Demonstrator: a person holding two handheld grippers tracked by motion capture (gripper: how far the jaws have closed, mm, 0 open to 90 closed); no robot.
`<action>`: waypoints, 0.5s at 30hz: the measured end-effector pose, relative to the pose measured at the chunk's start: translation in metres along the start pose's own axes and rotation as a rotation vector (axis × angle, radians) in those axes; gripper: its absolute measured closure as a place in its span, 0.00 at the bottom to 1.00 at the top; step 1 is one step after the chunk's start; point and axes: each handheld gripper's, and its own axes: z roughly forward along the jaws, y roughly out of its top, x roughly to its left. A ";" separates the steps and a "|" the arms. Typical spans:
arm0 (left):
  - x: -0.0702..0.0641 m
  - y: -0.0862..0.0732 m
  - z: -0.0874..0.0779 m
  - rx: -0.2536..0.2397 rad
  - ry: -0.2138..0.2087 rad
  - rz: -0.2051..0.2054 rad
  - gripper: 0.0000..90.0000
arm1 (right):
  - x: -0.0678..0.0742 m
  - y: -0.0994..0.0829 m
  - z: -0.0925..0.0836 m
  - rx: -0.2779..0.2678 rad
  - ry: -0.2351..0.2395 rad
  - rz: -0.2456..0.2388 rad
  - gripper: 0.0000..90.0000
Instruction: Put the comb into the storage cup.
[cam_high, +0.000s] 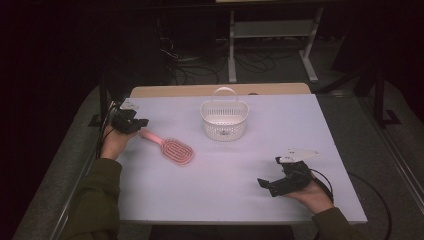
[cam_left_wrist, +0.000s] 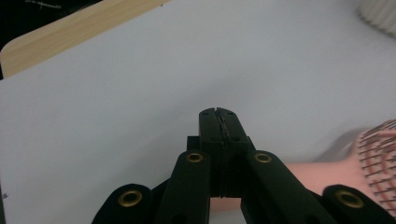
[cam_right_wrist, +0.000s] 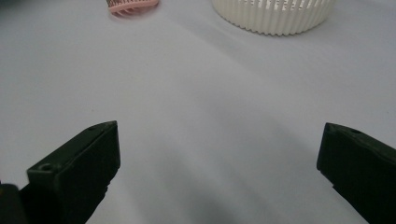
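A pink hairbrush (cam_high: 172, 149) lies on the white table (cam_high: 240, 200), left of centre, with its handle pointing back-left. My left gripper (cam_high: 142, 122) sits at the handle's end. In the left gripper view its jaws (cam_left_wrist: 218, 112) are shut tip to tip with nothing between them. The pink handle (cam_left_wrist: 303, 175) runs in from the right and ends beneath them. My right gripper (cam_high: 269, 172) rests open at the front right, well away from the brush. Its jaws (cam_right_wrist: 219, 154) stand wide over bare table, and the brush (cam_right_wrist: 133, 5) lies far ahead.
A white slatted basket (cam_high: 224, 120) with a hoop handle stands at the back centre of the table, also seen as the basket (cam_right_wrist: 275, 14) ahead of the right gripper. A wooden strip (cam_high: 220, 90) borders the far edge. Beyond it are cables and a stand on the dark floor.
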 end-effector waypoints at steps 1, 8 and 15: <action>0.001 -0.001 0.001 0.004 0.000 -0.004 1.00 | 0.000 0.000 0.000 0.000 0.000 0.001 0.00; 0.004 -0.005 0.012 0.039 0.006 0.010 1.00 | 0.000 0.000 0.000 -0.001 -0.001 0.005 0.00; 0.003 -0.007 0.016 0.065 0.016 0.032 1.00 | 0.000 0.000 0.000 -0.003 0.002 0.006 0.00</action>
